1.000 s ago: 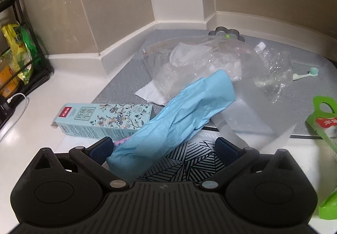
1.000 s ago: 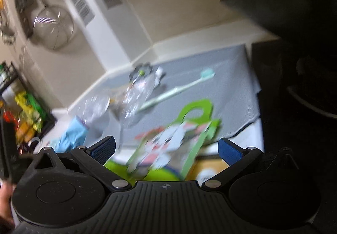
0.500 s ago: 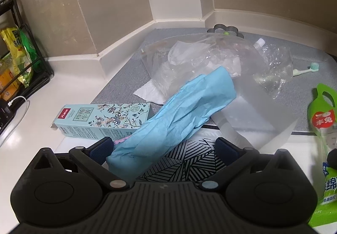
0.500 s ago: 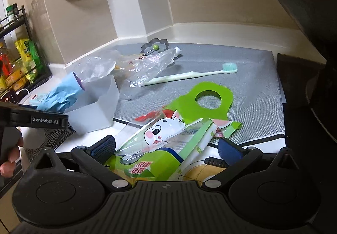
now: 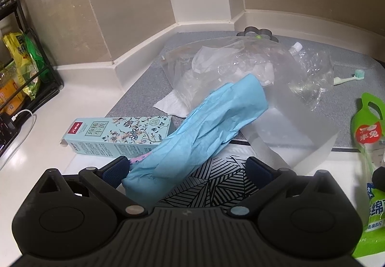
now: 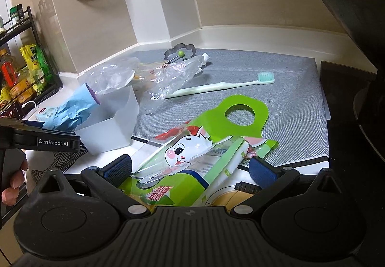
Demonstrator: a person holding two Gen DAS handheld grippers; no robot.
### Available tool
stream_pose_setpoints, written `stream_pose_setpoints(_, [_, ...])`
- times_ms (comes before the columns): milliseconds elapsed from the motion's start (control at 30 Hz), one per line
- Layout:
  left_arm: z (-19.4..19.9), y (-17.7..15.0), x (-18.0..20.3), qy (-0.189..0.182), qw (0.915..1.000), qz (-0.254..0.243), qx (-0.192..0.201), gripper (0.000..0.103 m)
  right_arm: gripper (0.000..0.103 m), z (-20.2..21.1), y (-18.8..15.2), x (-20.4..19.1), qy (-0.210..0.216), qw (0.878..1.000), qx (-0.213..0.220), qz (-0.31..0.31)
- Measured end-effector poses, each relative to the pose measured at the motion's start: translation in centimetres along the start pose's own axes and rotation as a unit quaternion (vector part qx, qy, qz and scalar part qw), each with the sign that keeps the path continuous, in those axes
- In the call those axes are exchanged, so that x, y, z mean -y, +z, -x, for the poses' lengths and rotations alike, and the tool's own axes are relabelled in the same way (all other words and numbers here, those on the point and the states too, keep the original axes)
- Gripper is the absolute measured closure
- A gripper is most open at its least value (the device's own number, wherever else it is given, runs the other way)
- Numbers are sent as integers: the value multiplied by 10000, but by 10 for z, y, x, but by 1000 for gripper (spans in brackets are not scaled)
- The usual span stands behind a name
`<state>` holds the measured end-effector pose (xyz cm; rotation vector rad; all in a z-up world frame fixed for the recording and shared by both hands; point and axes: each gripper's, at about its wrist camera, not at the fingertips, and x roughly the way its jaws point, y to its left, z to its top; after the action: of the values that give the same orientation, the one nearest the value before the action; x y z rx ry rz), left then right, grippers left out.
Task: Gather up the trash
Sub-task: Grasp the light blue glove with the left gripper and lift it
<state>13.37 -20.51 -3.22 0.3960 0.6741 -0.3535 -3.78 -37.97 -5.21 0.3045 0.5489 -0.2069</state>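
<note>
In the left wrist view my left gripper [image 5: 186, 168] is open, fingers wide apart. A crumpled blue wrapper [image 5: 204, 127] lies between them, its near end against the left finger and its far end leaning on the translucent white bin [image 5: 296, 132]. Clear plastic bags [image 5: 240, 67] are heaped in and behind the bin. In the right wrist view my right gripper [image 6: 190, 169] is open, low over a green pouch with a rabbit picture [image 6: 192, 154] that lies flat between its fingers. The bin [image 6: 108, 127] and blue wrapper [image 6: 72, 108] show at the left there.
A floral toothpaste box [image 5: 115, 134] lies left of the wrapper. On the grey mat [image 6: 288, 98] rest a toothbrush [image 6: 216, 86] and a flower-shaped metal cutter [image 6: 179, 51]. A black rack with bottles and packets [image 5: 21, 74] stands far left, a dark stove [image 6: 349, 122] right. A hand [image 6: 14, 182] holds the left gripper.
The right gripper swung down and left, settling over the green pouch. The left gripper has barely moved; the pouch now shows further into its right edge.
</note>
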Motion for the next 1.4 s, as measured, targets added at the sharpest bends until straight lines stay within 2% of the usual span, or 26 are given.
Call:
stream_pose_setpoints(600, [5,1,-2,22,10000,2,79,1,0,-1,-1,0,2,10000,-13,68])
stream_pose_setpoints(667, [6,0,-2,28,10000,-10,92,12,0,-1,0,0,11,10000,-9,60])
stream_pose_setpoints(733, [7,-1,-1,129,9999,-81,26,50,0,0,0,1,38,10000,13,20])
stream_pose_setpoints(767, [8,-2,-1,160,9998,-115,-2,57,0,1,0,2,82,9999,47,-47])
stream_pose_setpoints(800, [11,-5,-3,170,9998,-126,11,68,0,2,-1,5,178,9997,92,-150])
stream_pose_setpoints(833, [15,-7,-6,164,9998,-131,20,72,7,4,-1,9,316,9990,149,-278])
stream_pose_setpoints(867, [19,-9,-9,141,9998,-107,25,73,21,6,-2,13,483,9978,201,-413])
stream_pose_setpoints(900, [24,-11,-13,93,9999,-40,34,75,31,6,-3,16,647,9961,224,-550])
stream_pose_setpoints(933, [28,-12,-17,39,10000,47,39,75,55,5,-3,19,779,9946,212,-658])
stream_pose_setpoints(967, [34,-14,-22,-13,9999,156,53,75,72,5,-4,20,877,9932,195,-743])
stream_pose_setpoints(1033, [46,-17,-33,-103,9991,397,119,76,83,7,-4,20,897,9923,307,-797])
stream_pose_setpoints(1067, [52,-18,-37,-151,9985,498,149,76,88,10,-4,19,912,9917,437,-790])
stream_pose_setpoints(1233, [87,-26,-60,-482,9923,1089,338,79,91,23,-4,16,880,9880,1065,-698])
stream_pose_setpoints(1400, [121,-39,-69,-598,9887,1252,562,79,91,25,-2,18,933,9840,1306,-776])
